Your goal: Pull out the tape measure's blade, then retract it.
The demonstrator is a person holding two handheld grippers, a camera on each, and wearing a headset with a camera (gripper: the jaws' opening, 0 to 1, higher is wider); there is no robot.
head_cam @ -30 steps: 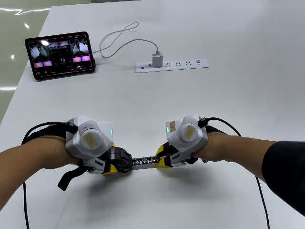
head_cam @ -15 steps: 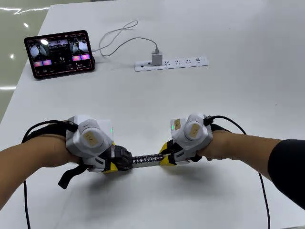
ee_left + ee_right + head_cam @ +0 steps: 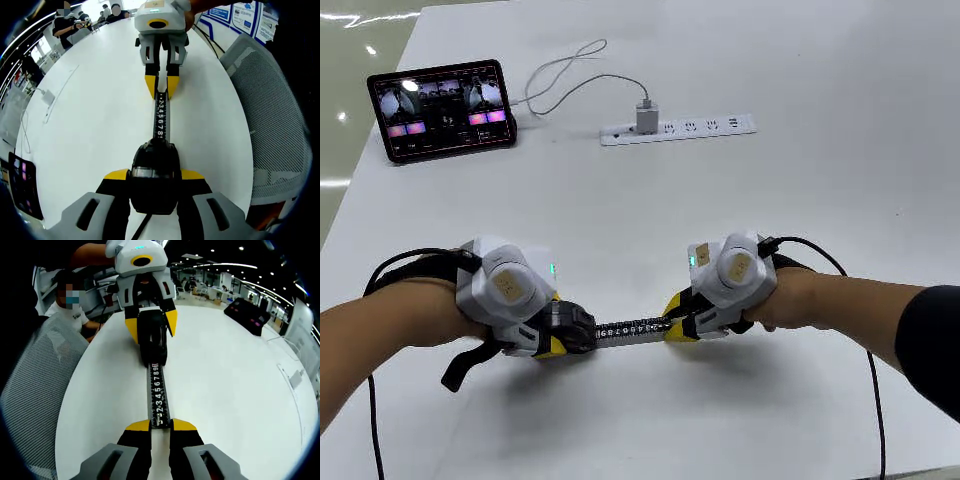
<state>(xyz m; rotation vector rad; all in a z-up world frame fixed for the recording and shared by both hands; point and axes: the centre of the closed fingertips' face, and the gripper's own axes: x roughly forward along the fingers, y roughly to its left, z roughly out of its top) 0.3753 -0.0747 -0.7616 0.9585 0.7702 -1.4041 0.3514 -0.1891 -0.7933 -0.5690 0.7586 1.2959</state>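
Note:
The black tape measure case (image 3: 575, 329) (image 3: 154, 175) sits between the yellow-tipped jaws of my left gripper (image 3: 557, 337) (image 3: 155, 174), which is shut on it. A black blade with white numbers (image 3: 632, 329) (image 3: 160, 118) (image 3: 157, 395) runs from the case to my right gripper (image 3: 676, 326) (image 3: 160, 426), shut on the blade's end. About nine numbered marks of blade show between the two. Both grippers hover low over the white table (image 3: 720, 200), facing each other. In the right gripper view the case (image 3: 152, 337) is seen held by the left gripper (image 3: 150, 322).
A tablet (image 3: 441, 109) stands at the back left of the table. A white power strip (image 3: 678, 129) with a charger and cable lies behind the grippers. A mesh office chair (image 3: 272, 110) stands beside the table edge. Black cables trail from both grippers.
My right gripper has moved to the right, away from the case, and more of the blade now shows. The left gripper and case have stayed roughly in place.

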